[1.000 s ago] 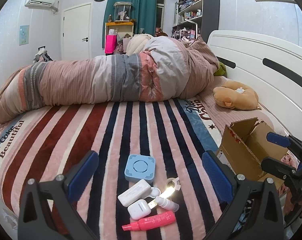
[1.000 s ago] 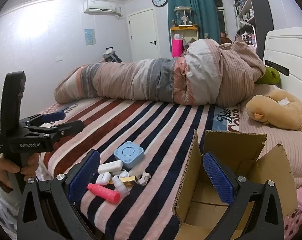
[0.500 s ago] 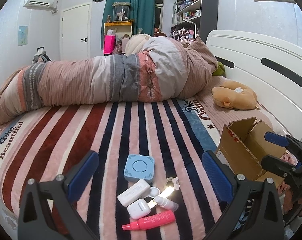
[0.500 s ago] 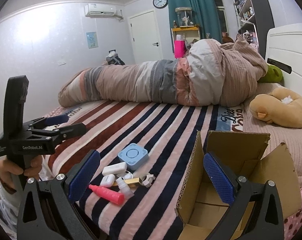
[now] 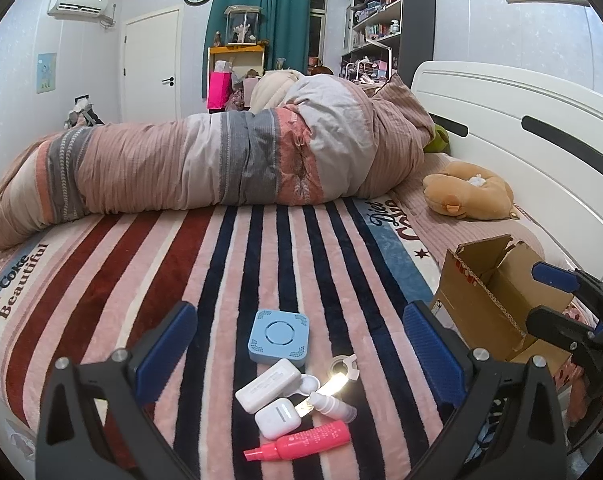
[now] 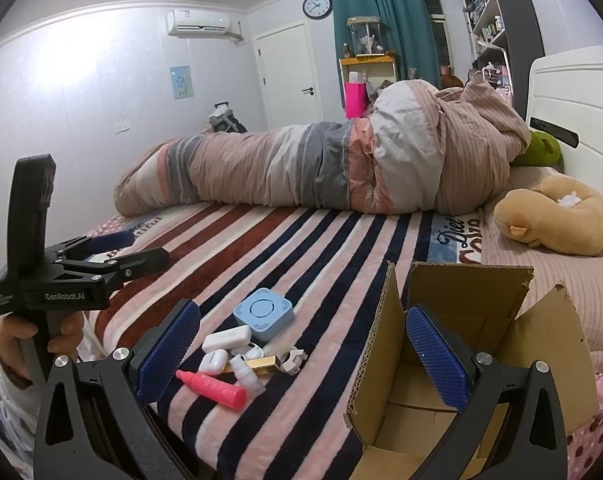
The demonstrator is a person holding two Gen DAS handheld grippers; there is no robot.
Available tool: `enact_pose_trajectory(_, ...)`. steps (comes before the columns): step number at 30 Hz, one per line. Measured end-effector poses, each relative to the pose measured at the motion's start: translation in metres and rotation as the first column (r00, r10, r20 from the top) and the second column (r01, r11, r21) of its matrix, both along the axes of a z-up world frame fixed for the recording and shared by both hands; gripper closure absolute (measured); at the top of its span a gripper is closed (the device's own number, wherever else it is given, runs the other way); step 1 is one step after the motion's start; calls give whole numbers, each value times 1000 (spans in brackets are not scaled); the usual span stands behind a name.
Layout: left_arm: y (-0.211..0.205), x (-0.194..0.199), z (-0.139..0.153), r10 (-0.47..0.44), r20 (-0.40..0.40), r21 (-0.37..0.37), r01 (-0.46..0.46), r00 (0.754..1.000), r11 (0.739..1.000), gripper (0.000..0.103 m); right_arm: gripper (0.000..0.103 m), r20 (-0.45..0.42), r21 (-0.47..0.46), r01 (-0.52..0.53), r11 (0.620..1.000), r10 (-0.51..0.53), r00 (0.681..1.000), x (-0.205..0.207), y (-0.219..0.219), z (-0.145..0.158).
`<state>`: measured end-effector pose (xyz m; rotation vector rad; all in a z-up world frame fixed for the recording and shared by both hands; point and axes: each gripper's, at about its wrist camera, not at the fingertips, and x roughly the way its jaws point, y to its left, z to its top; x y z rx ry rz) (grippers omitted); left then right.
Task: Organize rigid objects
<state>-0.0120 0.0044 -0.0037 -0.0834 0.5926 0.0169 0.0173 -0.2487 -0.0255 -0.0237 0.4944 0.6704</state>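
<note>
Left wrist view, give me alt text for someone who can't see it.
Open left tongs hover over a cluster of small items on a striped blanket: a blue square device, white cases, a pink tube. An open cardboard box sits to the right, beside the right tongs.

Small items [image 5: 285,384] left of box [image 5: 489,304], on blanket [image 5: 141,272].

Each gripper is matte black plastic with two angular arms, silver screw heads near the joints and blue textured pads [image 5: 163,346] on the fingertips. The left gripper [image 6: 117,250] carries white "GenRobot.AI" lettering on its side and a tall black handle, gripped by a bare-skinned hand [image 6: 61,330] above a white sleeve.
</note>
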Motion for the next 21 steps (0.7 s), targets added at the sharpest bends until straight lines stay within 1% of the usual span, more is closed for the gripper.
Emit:
enact_pose_trajectory(8,1,-1,2,2,5,3,-2,1000,1000,0,0,33,2,15,1000,-16,999,-5,-4,5)
enact_pose_trajectory(12,1,-2,3,3,6,2,-3,1000,1000,0,0,27,20,12,1000,-12,1000,-5,-7,7)
enact_pose_trajectory(17,1,-2,3,-1,6,1,1,1000,1000,0,0,43,-1,-9,1000,9,999,-7,-7,7)
enact_pose_trajectory(21,5,-5,3,-15,14,-7,15,1000,1000,0,0,65,-32,-6,999,8,998,-11,-3,7)
